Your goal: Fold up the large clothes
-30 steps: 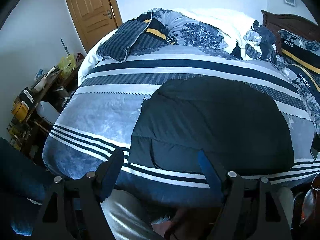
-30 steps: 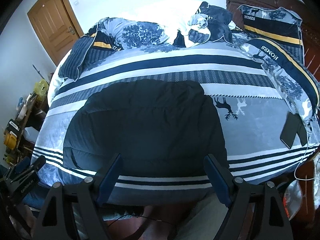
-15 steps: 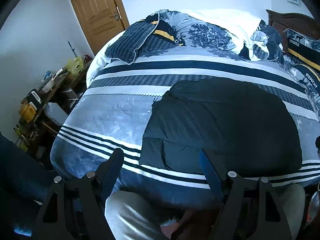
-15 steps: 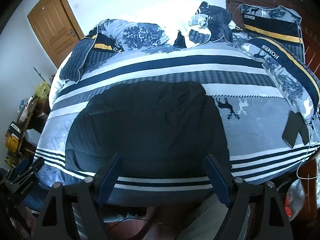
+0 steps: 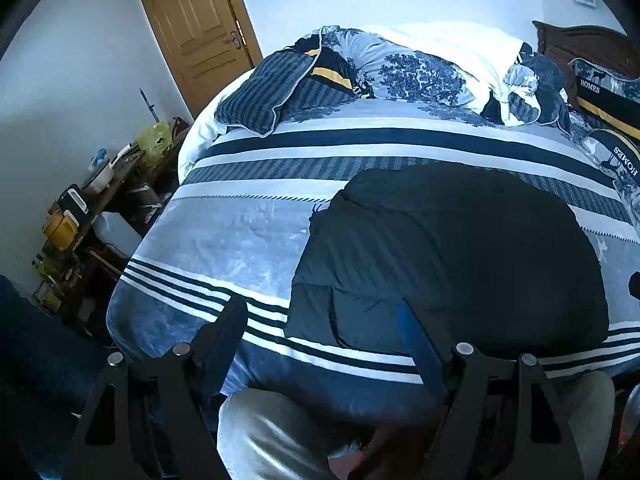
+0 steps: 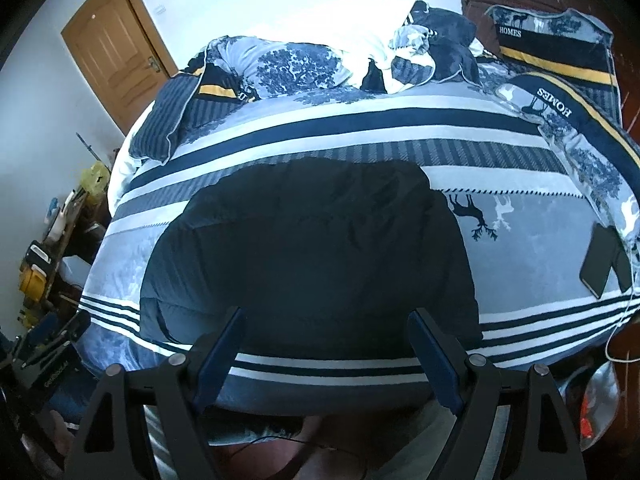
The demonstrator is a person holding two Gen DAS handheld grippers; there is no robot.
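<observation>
Both grippers, left gripper and right gripper, spread, empty, above jacket near edge; bedspread bare leftward.

Cool bluish daylight, sharp focus, strong fisheye bending, black vignetted corners

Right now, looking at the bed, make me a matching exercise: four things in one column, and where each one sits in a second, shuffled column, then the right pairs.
Things:
1. dark padded jacket
2. phone
3. wooden door
4. crumpled duvet

Places:
A. in the far left wall, shut
B. heaped along the far side of the bed
C. folded flat on the near half of the striped bedspread
D. on the bedspread at the right, beside the pillow marked HOMES

Pairs: 1-C, 2-D, 3-A, 4-B
</observation>
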